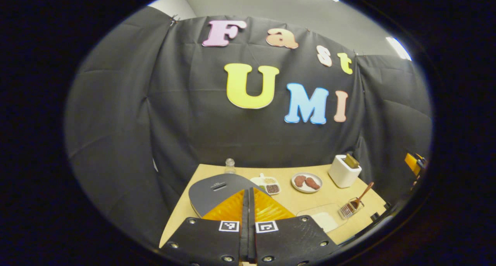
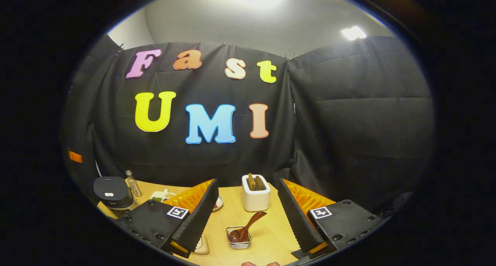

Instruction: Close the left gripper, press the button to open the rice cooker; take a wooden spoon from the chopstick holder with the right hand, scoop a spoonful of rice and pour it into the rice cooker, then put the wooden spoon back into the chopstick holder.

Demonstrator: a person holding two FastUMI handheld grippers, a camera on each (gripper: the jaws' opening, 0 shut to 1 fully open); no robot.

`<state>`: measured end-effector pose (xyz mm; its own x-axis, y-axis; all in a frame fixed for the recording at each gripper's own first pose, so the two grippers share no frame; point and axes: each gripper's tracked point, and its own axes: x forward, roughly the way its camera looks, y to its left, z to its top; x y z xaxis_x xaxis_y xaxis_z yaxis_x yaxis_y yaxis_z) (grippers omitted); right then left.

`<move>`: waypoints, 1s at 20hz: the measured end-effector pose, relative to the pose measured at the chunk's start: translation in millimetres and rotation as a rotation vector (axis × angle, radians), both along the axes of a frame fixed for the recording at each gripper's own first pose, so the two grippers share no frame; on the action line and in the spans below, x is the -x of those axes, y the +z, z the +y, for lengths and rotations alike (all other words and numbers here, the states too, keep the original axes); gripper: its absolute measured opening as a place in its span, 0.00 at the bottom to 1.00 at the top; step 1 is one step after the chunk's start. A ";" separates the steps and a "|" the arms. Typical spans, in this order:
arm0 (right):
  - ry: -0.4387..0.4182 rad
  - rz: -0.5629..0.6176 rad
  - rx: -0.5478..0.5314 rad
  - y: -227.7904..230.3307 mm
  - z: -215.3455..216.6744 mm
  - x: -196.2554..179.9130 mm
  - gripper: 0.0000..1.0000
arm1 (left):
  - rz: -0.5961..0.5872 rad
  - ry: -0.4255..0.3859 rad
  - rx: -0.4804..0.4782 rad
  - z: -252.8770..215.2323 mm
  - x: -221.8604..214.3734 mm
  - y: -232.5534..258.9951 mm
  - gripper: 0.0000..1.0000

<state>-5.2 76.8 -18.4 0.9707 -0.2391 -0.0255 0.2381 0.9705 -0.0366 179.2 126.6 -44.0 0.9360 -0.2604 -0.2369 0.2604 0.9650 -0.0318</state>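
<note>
My left tool (image 1: 248, 198) has its two fingers pressed together, with only a thin seam between them, and nothing is caught in it. It hangs just above the dark grey lid of the rice cooker (image 1: 217, 190), which sits closed at the near left of the wooden worktop (image 1: 290, 202); I cannot tell whether the fingertips touch the lid.

Behind the cooker stands a small clear bottle (image 1: 230, 166). To its right lie a divided dish of grains (image 1: 267, 184) and a plate with two brown pieces of food (image 1: 306, 182). A white toaster (image 1: 344, 171) stands farther right.

Near the right front edge, the wooden spoon (image 1: 362, 196) leans in the clear chopstick holder (image 1: 350, 208), handle tilted up to the right. Just beside the holder on its left lies a clear tray of white rice (image 1: 323, 218).

My right tool (image 2: 248, 215) is spread wide and grips nothing. Between its fingers, in the right gripper view, I see the chopstick holder (image 2: 238, 237) with the spoon (image 2: 248, 227) resting bowl-down in it, well apart from both fingers. The toaster (image 2: 255, 198) stands behind it, and the rice cooker (image 2: 112, 194) with the bottle (image 2: 133, 184) sits far left.
</note>
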 end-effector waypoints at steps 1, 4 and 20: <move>-0.016 0.003 0.007 -0.8 -4.6 2.8 0.98 | 0.031 -0.029 0.015 -9.0 -5.9 -5.8 0.01; -0.047 0.021 -0.005 -6.2 -14.1 10.2 0.96 | 0.144 -0.066 0.046 -20.0 -29.1 -35.9 0.01; -0.195 0.097 -0.021 -33.5 -51.9 47.5 0.99 | 0.458 -0.062 -0.010 -33.2 -94.3 -163.5 0.00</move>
<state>-52.7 24.8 -52.0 0.8989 -0.4203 -0.1236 0.4175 0.9074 -0.0486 273.5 93.4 -207.5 0.7172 -0.3079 -0.6251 0.2789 0.9490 -0.1474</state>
